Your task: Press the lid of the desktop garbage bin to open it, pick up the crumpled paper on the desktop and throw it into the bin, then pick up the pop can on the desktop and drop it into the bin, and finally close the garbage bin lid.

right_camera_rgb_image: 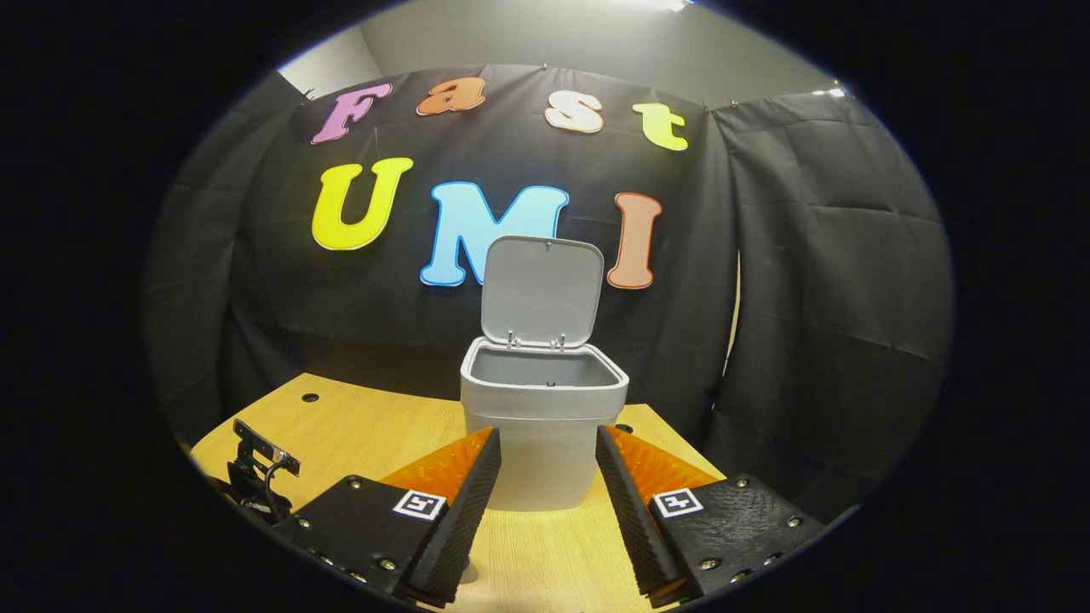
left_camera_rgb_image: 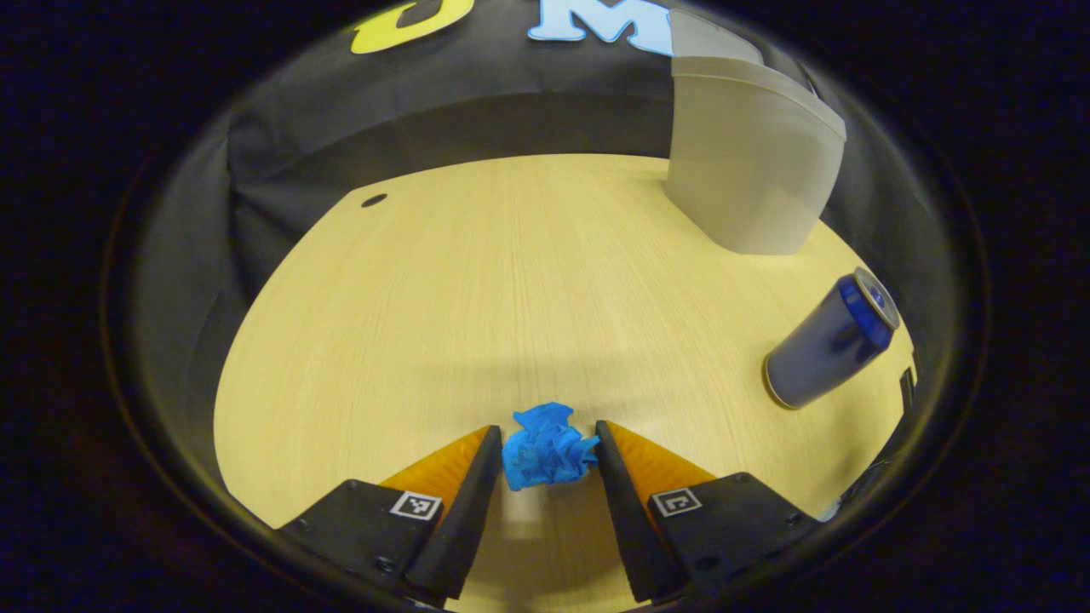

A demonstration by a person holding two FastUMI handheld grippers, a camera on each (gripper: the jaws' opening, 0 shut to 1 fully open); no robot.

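1. The bin (right_camera_rgb_image: 545, 426) stands with its lid (right_camera_rgb_image: 542, 292) swung up, so the step in hand, as I judge it, is picking up the paper (left_camera_rgb_image: 547, 447)
2. In the left gripper view the paper lies on the tabletop (left_camera_rgb_image: 511, 298) at 6 o'clock, right between the fingers of the left gripper (left_camera_rgb_image: 547, 449); they are spread, close on both sides, and I cannot tell if they touch it yet
3. Close evenly around the wad's middle, low enough that it does not squirt forward, and squeeze only until it holds
4. Lift straight up before carrying toward 1 o'clock, where the bin stands, passing well above the can (left_camera_rgb_image: 830, 340) standing at 3 o'clock
5. The right gripper (right_camera_rgb_image: 547, 455) hangs spread and empty, facing the bin; keep it off the rim so the lid is not knocked shut
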